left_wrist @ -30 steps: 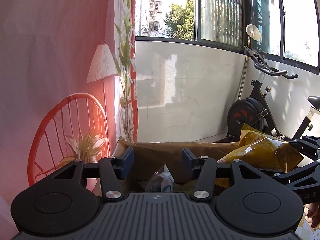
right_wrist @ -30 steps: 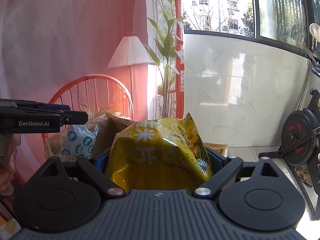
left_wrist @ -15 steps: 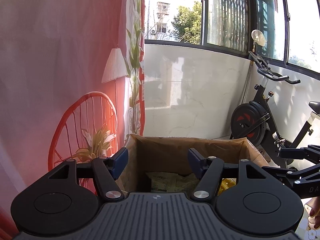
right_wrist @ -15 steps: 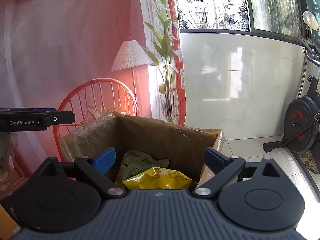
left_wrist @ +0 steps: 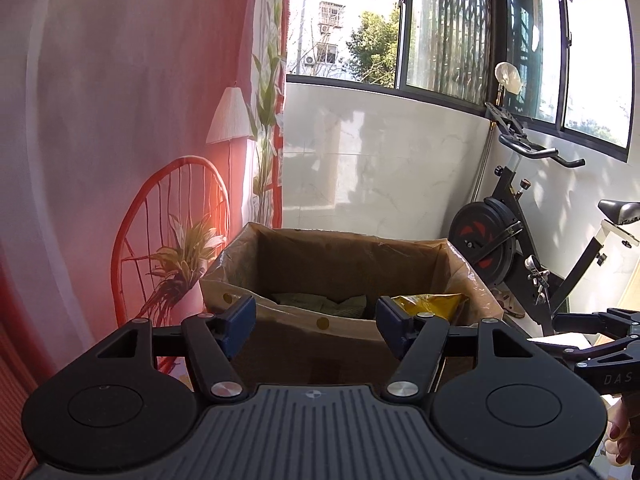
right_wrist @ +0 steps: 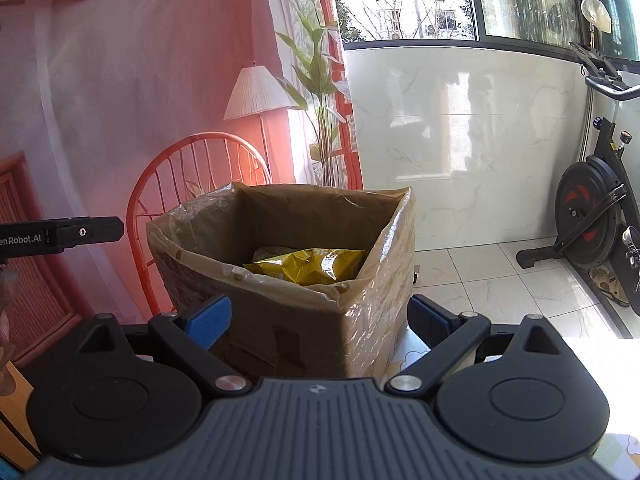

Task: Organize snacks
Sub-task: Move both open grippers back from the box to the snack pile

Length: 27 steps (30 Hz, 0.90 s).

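A brown cardboard box wrapped in clear tape stands open in front of both grippers. A yellow snack bag lies inside it on the right, beside a greenish packet. My left gripper is open and empty, just before the box's near wall. My right gripper is open and empty, its fingers either side of the box's near corner. The left gripper's side shows at the left of the right wrist view.
A red wire chair and a potted plant stand behind the box on the left. An exercise bike stands at the right by the window wall. A floor lamp is behind the chair.
The right gripper let go of the yellow bag, which now lies in the box. The left gripper's small packet is gone too. Both grippers drew back and rose from the box.
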Tool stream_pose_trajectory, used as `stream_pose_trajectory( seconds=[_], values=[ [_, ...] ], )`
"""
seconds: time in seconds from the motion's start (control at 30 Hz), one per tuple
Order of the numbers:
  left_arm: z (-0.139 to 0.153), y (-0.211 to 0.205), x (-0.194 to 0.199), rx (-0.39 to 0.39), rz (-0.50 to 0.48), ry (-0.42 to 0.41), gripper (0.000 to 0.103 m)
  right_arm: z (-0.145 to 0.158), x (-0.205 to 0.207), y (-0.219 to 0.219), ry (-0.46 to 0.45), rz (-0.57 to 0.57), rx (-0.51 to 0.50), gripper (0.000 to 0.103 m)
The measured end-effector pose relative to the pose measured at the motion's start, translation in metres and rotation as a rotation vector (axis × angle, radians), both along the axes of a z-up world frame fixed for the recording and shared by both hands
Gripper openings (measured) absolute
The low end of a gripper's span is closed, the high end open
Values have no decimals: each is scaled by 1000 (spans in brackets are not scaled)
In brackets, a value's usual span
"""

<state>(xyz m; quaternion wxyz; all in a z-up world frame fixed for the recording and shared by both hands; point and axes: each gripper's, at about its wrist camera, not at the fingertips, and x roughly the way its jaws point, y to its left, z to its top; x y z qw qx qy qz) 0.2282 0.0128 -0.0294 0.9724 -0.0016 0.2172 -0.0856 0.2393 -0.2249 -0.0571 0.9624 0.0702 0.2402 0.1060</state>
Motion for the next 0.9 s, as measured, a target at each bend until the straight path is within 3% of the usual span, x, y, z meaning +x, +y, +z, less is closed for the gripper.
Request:
stream_pose_trajectory(
  seconds=[0.5,0.9],
  values=[
    [-40,-16,-60,-4,-20,57,69,-43,-80,-10,71,-59,11,97],
    [-86,-27,-74,6,-67,132,69,-92,-117,-4,128,-84,18,96]
  ],
)
